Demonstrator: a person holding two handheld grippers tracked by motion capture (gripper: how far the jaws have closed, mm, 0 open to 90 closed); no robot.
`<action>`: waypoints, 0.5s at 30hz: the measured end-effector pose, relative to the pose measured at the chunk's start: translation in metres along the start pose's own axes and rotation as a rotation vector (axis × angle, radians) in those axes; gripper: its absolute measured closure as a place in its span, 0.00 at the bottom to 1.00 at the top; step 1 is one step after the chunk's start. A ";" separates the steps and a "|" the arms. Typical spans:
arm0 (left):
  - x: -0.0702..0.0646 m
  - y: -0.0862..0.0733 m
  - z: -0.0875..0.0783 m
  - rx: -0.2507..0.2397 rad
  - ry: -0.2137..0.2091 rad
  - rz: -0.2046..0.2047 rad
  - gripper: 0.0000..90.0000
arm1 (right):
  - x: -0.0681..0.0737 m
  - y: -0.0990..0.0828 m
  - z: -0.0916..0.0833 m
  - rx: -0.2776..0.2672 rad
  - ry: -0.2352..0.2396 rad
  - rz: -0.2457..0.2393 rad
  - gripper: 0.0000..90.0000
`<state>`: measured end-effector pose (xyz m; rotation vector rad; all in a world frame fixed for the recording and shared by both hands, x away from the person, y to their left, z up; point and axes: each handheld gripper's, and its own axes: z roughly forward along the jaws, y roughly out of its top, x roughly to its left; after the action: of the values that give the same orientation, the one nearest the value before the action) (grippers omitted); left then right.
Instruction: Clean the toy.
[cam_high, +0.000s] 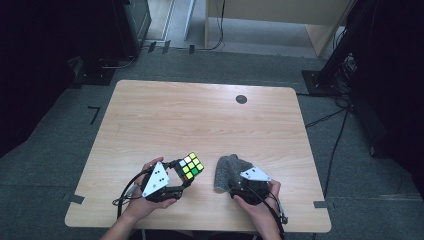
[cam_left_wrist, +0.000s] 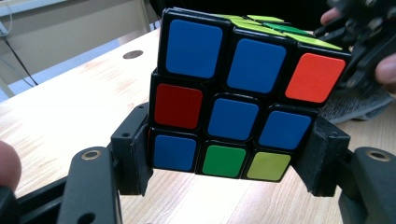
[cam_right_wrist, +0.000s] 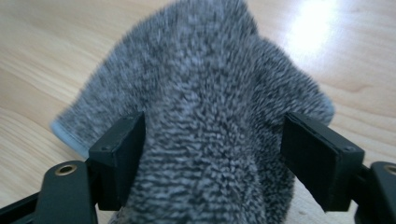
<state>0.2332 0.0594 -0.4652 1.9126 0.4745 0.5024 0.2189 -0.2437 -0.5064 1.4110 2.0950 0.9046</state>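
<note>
Pale wood grain covers the table, which stands on grey carpet with dark stands around it. Taking the small dark disc set into the far side of the tabletop as the landmark, both items sit well toward the person's edge from it. The puzzle cube is to the near left of the disc and the grey fuzzy cloth almost straight toward the person.

The cube looks rigid, light and smooth-faced, so it is likely to slip unless pinched flat across opposite faces. The left gripper does just that, its jaws clamped on the cube's bottom layer and lifting it tilted off the wood, the hand cupped beneath.

The cloth seems soft and limp; a bunched handful should hold best. The right gripper has its jaws pressed into the pile on both sides, and the right hand is low by the near edge.
</note>
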 end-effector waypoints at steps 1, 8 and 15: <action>0.000 0.000 0.000 0.000 -0.002 -0.002 0.36 | 0.000 -0.002 0.003 0.011 -0.004 -0.005 0.29; -0.002 0.001 -0.001 -0.004 -0.032 -0.005 0.36 | -0.006 -0.010 0.007 -0.015 0.037 0.038 0.58; -0.006 -0.001 0.004 0.016 -0.042 0.009 0.38 | -0.012 -0.007 -0.007 -0.100 0.129 0.137 0.84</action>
<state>0.2300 0.0538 -0.4681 1.9379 0.4434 0.4646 0.2141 -0.2582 -0.5061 1.4937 2.0324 1.1676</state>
